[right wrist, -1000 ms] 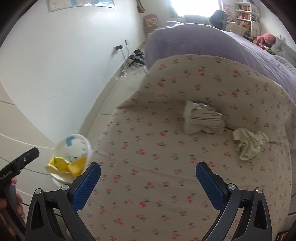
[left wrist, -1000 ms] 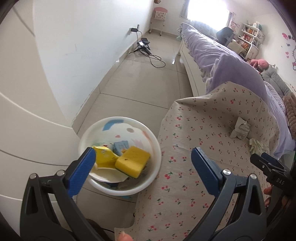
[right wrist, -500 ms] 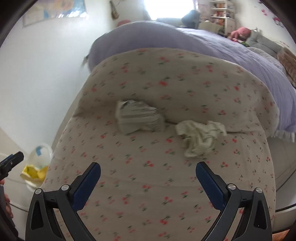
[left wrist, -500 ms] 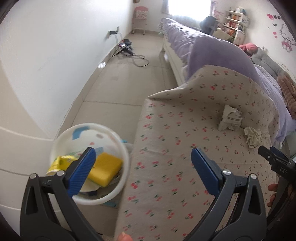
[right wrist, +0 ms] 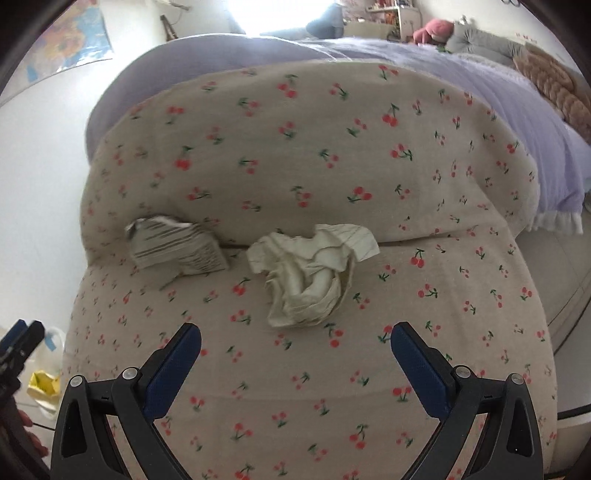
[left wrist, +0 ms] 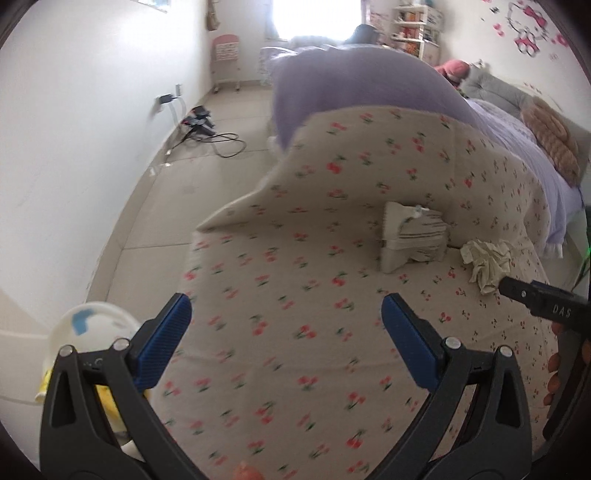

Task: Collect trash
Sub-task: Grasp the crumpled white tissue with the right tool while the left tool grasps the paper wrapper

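A crumpled cream paper (right wrist: 310, 273) lies on the cherry-print cover (right wrist: 295, 387), just ahead of my open, empty right gripper (right wrist: 295, 354). A crumpled striped paper (right wrist: 177, 251) lies to its left against the raised cushion. Both show in the left wrist view, striped (left wrist: 413, 236) and cream (left wrist: 487, 262). My left gripper (left wrist: 286, 332) is open and empty over the cover's front part. A white trash bin (left wrist: 92, 328) holding yellow trash stands on the floor at lower left, partly hidden behind the left finger; it also shows in the right wrist view (right wrist: 48, 373).
A purple blanket (left wrist: 354, 81) covers the bed behind the cushion. A white wall (left wrist: 74, 147) runs along the left, with cables and a power strip (left wrist: 199, 125) on the tiled floor. Shelves (left wrist: 417, 33) stand at the far end.
Both grippers swung right, away from the bin and toward the papers. The right gripper came closer to the cream paper, which now sits centred between its fingers.
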A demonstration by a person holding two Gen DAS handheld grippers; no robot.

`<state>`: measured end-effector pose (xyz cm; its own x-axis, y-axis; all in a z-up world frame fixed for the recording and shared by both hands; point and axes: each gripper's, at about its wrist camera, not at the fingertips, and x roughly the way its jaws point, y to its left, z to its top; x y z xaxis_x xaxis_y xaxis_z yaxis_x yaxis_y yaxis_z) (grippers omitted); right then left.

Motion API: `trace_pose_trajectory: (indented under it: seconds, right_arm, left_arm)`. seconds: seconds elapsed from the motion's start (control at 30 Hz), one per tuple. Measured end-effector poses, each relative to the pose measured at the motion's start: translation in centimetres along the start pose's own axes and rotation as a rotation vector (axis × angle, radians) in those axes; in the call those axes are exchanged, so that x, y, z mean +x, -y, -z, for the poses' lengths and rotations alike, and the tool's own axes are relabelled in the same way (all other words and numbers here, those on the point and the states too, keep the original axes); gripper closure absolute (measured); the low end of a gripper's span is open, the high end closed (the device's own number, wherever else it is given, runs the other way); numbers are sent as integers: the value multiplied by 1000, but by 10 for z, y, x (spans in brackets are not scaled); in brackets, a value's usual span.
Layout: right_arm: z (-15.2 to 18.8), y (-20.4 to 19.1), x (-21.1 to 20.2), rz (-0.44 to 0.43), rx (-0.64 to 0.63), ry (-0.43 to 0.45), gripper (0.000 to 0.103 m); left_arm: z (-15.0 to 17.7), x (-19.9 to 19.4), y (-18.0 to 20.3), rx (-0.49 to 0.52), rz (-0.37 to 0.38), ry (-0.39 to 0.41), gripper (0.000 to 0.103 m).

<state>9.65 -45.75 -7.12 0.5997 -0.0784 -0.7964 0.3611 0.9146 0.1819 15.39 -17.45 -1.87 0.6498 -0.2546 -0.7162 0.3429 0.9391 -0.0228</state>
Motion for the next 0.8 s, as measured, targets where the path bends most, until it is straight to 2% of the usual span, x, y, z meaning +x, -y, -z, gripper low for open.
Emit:
trace_pose_trajectory:
  seconds: [0.13,0.2,0.27,0.33,0.37,0.43,0.5,0.6,0.7,0.8]
  right_arm:
    - [-9,3,6,3,-2,10,0]
    - [-14,4,9,3,-7,15,0]
    - [-18,3,11,-9,-7,27,6]
    - [-22,1,13,-20,-10,31,28]
    - [-25,0,16,-30,-11,27,33]
    - [-30,2,23,-51,-15,6,58]
    - [-33,4,26,-36,-29,0,74]
    - [-36,10,18,-54,-4,7,82]
    - [-35,17,-6,-60,42,32,83]
    - [-35,26,-25,-79,74,46,83]
  left_arm:
    - [-9,19,24,38,45,-21,1]
    - [-15,29,33,25,83,-38,1]
    - [-19,35,39,-1,117,-43,1]
    - [-22,42,48,-8,143,-34,1]
    - [-24,44,53,-3,154,-24,1]
    - [-26,49,61,8,176,0,1]
    - [-28,52,65,10,196,21,3]
    - [-33,59,66,0,236,41,12]
    - [-36,67,63,-11,275,41,23]
    - [-38,75,59,-30,325,27,38]
